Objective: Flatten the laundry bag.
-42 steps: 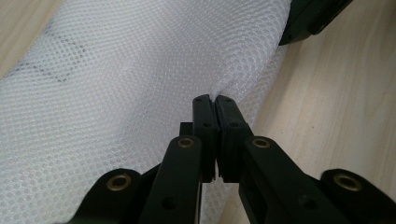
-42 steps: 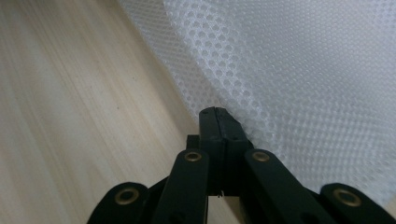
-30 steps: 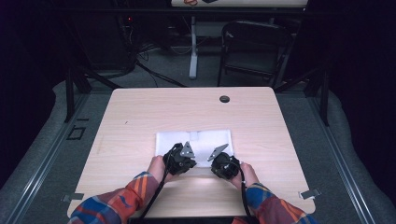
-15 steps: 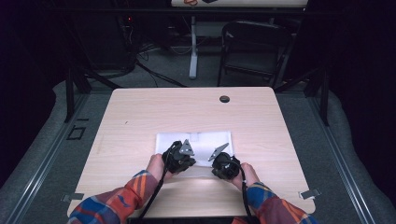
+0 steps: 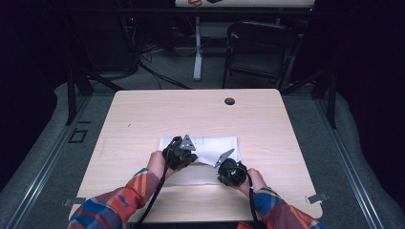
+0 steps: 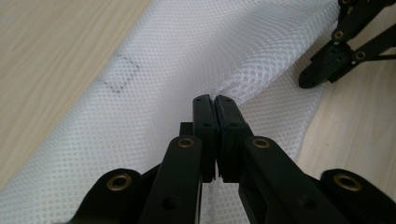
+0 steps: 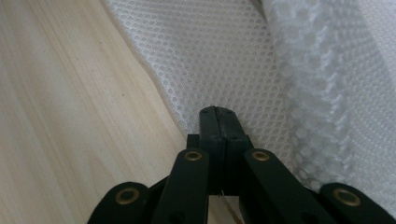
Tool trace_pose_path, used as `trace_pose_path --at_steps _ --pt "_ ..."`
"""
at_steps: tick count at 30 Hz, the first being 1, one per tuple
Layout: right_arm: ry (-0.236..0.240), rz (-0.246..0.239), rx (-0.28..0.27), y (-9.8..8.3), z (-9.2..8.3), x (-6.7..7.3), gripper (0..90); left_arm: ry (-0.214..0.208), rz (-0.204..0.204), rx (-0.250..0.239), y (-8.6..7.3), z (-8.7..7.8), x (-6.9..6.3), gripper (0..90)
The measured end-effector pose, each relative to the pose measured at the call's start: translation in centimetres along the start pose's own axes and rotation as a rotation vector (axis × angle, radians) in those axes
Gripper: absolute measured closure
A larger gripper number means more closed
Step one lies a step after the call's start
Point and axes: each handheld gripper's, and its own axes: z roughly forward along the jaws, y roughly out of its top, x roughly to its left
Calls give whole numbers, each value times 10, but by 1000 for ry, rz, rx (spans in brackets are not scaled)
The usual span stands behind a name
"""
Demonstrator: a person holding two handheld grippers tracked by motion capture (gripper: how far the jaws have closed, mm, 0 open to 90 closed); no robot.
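High view showed a light wooden table (image 5: 143,119) with a white mesh cloth (image 5: 210,145) lying flat on its near half, closer to the person's edge than to the far edge, where a small dark round grommet (image 5: 229,101) sat in the tabletop. Both forearms in plaid sleeves (image 5: 119,200) came in from the bottom. The left gripper (image 5: 180,153) rested over the cloth's left part, with its grey three-cornered plate on top, and the right gripper (image 5: 228,169) sat at the cloth's near right part, its plate tilted up toward the left. The two grippers were near each other but apart. Left gripper view showed that gripper (image 6: 215,100) with its black jaws pressed together, pinching a raised ridge of the mesh cloth (image 6: 177,60); the fabric rose into a fold right at the jaw tips, and a faint dashed line ran across the cloth farther off. The other gripper's black linkage appeared at the upper right of that view, beside the cloth's edge. Right gripper view showed its gripper (image 7: 215,111) likewise closed tight, jaws meeting on the edge of the mesh cloth (image 7: 224,60) where it lay against the bare wood (image 7: 70,116), with a thicker bunched band of mesh running along the right.
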Motion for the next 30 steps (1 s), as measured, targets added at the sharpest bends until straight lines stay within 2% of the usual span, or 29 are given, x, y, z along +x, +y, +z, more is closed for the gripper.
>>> trace_pose_path --at_steps 4,10,12,17,18,22,30 --pt "9 -10 15 -1 -2 1 900 13 1 -10 7 -2 3 884" --pt "20 2 15 -4 -3 3 900 39 3 -12 15 -3 7 884" --pt "22 -10 29 -5 -4 4 900 52 5 -10 18 -4 11 885" --pt "42 6 22 -8 -5 6 900 87 9 -8 28 -11 24 885" --pt "39 -4 31 -8 -6 6 900 94 11 -6 30 -12 25 885" --pt "48 -2 28 -9 -6 8 900 103 13 1 39 -16 34 884" --pt "62 -6 28 -10 -7 6 900 150 21 -4 54 -22 47 885"
